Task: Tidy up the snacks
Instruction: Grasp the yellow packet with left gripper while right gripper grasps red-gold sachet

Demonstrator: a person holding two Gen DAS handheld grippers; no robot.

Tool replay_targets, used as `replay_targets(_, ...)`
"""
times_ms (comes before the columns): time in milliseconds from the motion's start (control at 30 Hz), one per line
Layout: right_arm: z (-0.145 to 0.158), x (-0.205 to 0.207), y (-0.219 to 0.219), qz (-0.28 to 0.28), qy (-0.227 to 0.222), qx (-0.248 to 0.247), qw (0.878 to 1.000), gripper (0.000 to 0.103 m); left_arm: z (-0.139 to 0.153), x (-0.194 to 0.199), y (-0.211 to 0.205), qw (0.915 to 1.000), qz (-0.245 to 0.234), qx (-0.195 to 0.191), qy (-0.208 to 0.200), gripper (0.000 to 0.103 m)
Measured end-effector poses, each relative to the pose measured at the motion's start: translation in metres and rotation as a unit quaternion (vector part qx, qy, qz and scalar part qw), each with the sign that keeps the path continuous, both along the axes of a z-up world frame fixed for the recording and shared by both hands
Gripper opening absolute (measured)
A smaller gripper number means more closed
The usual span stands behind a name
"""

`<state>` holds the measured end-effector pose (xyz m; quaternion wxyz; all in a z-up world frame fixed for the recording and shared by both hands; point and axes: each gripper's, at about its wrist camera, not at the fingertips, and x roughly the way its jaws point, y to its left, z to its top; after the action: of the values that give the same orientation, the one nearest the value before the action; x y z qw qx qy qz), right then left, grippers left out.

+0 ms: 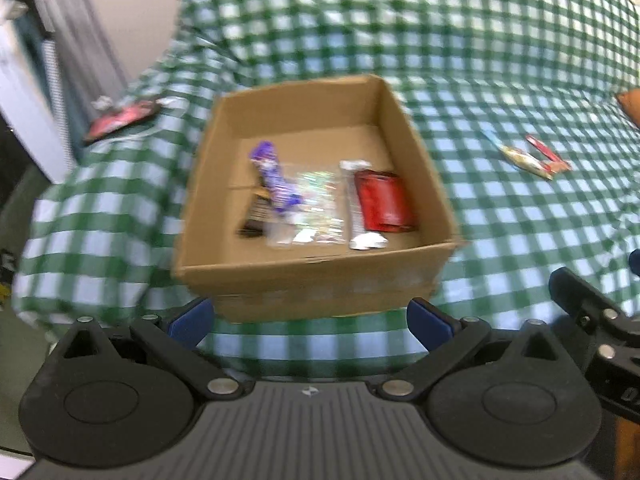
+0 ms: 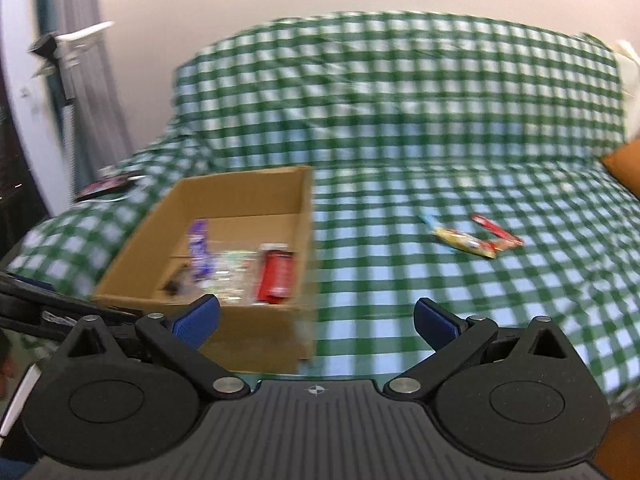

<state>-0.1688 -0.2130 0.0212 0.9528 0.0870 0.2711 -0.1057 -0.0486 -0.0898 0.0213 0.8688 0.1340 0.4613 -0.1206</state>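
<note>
An open cardboard box (image 1: 320, 276) (image 2: 236, 188) sits on a sofa under a green checked cover. Inside lie a purple packet (image 1: 274, 178) (image 2: 199, 246), a shiny clear packet (image 1: 316, 208), a silver bar (image 1: 358, 208) and a red packet (image 1: 384, 200) (image 2: 276, 276). To the right on the seat lie a yellow snack (image 1: 522, 159) (image 2: 464, 242) and a red bar (image 1: 546, 154) (image 2: 496, 230). My left gripper (image 1: 310, 322) is open, empty, just in front of the box. My right gripper (image 2: 316, 322) is open and empty, near the box's right front corner.
A red and black packet (image 1: 122, 120) (image 2: 106, 186) rests on the sofa's left armrest. An orange cushion (image 2: 624, 166) (image 1: 630, 106) lies at the far right. The other gripper's black arm (image 1: 592, 312) shows at the right edge of the left wrist view. Both views are motion blurred.
</note>
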Motion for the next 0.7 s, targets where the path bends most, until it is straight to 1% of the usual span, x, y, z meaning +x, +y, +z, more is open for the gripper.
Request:
replay_targets(100, -0.015, -0.001, -0.033, -0.039, 0.006, 0.008, 0.999, 0.103, -0.004, 0.015, -0.035, 0.9995, -0.015, -0.014, 0.026, 0.103)
replay_targets(267, -0.039, 0.001, -0.096, -0.111, 0.012, 0.023, 0.994, 0.103, -0.015, 0.048, -0.116, 0.996, -0.047, -0.032, 0.069, 0.103)
replay_targets(333, -0.049, 0.006, -0.124, -0.134, 0.012, 0.024, 0.991, 0.103, -0.025, 0.067, -0.151, 0.993, -0.047, -0.044, 0.098, 0.103)
replay_targets(400, -0.061, 0.012, -0.155, -0.16, 0.01, 0.025, 0.987, 0.103, -0.037, 0.087, -0.187, 0.988, -0.045, -0.068, 0.131, 0.103)
replay_targets(500, -0.08, 0.028, -0.205, -0.198, 0.012, 0.043, 0.979, 0.103, -0.06, 0.118, -0.244, 0.9828, -0.031, -0.089, 0.159, 0.103)
replay_targets(567, -0.094, 0.041, -0.238, -0.22, 0.016, 0.056, 0.974, 0.103, -0.082, 0.142, -0.284, 0.9788, -0.019, -0.092, 0.182, 0.103)
replay_targets(633, -0.114, 0.059, -0.273, -0.24, 0.021, 0.072, 0.968, 0.103, -0.105, 0.165, -0.318, 0.9716, 0.003, -0.104, 0.213, 0.103)
replay_targets(700, -0.135, 0.078, -0.305, -0.259, 0.029, 0.09, 0.961, 0.103, -0.125, 0.184, -0.343, 0.968, 0.029, -0.112, 0.223, 0.103)
